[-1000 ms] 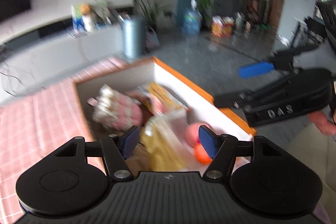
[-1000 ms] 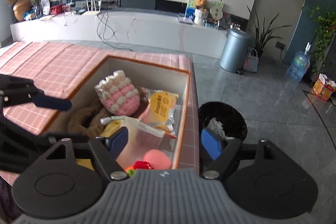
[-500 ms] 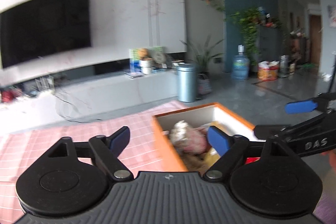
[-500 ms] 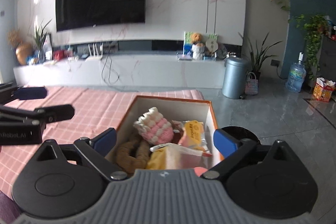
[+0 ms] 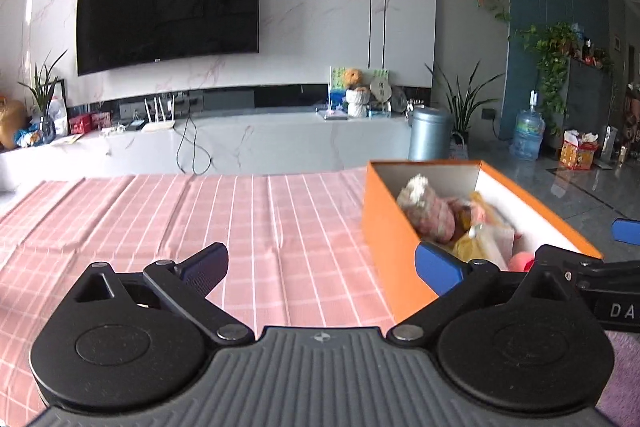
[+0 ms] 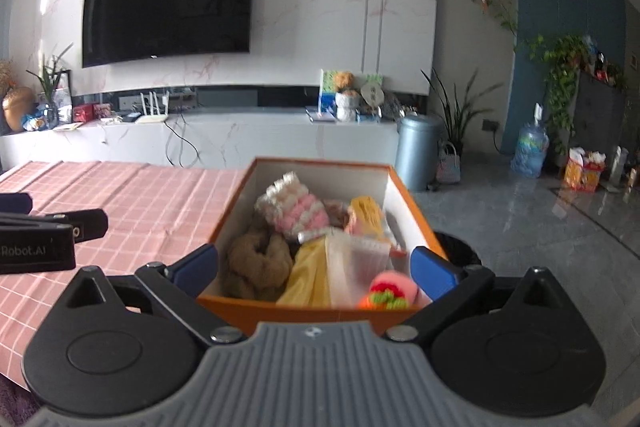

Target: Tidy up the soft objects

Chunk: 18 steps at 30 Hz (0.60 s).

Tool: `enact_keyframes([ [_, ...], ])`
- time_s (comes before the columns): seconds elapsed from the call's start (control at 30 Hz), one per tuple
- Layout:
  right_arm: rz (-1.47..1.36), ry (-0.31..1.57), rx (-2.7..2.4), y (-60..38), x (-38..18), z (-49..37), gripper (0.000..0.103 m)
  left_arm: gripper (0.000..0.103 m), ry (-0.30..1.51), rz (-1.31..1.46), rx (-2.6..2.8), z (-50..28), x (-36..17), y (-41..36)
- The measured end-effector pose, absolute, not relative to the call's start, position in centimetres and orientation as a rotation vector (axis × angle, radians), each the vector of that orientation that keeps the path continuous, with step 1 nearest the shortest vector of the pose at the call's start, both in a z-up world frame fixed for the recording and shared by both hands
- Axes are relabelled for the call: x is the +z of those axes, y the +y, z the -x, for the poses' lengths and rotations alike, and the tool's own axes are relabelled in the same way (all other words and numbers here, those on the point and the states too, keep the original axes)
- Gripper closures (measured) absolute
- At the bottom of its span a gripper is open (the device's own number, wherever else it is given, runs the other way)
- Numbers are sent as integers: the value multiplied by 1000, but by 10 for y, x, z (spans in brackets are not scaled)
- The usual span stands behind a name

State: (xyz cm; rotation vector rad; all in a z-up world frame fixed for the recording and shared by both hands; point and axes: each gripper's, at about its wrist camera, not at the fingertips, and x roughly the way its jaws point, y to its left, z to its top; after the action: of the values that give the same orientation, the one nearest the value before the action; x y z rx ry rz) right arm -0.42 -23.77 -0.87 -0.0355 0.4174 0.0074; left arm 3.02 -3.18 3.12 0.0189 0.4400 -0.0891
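An orange box with white inner walls stands on the pink checked tablecloth. In it lie a pink-and-white knitted piece, a brown plush, a yellow cloth, a clear pouch and a pink crochet toy. My right gripper hangs just before the box's near wall, its jaws opening, gripping nothing. My left gripper is over bare cloth left of the box, jaws opening, nothing between them.
A black waste bin stands on the floor right of the table. Farther back are a grey metal bin, a long white TV console and a water bottle. Grey tiled floor spreads to the right.
Both grippers drew back from above the box and tipped up, and their jaws spread wider. The left one swung left, so the box now sits at its right.
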Motion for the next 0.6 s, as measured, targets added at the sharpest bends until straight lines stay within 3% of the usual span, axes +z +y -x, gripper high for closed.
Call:
enact_keyframes([
  [0.23,44,457,-12,-234,-29,1,3,0,499,-22,-83,-11,-2,-30],
  [0.6,87,489,-11,-220,-52,-1,3,0,492,-29,-35,-11,-7,-25],
])
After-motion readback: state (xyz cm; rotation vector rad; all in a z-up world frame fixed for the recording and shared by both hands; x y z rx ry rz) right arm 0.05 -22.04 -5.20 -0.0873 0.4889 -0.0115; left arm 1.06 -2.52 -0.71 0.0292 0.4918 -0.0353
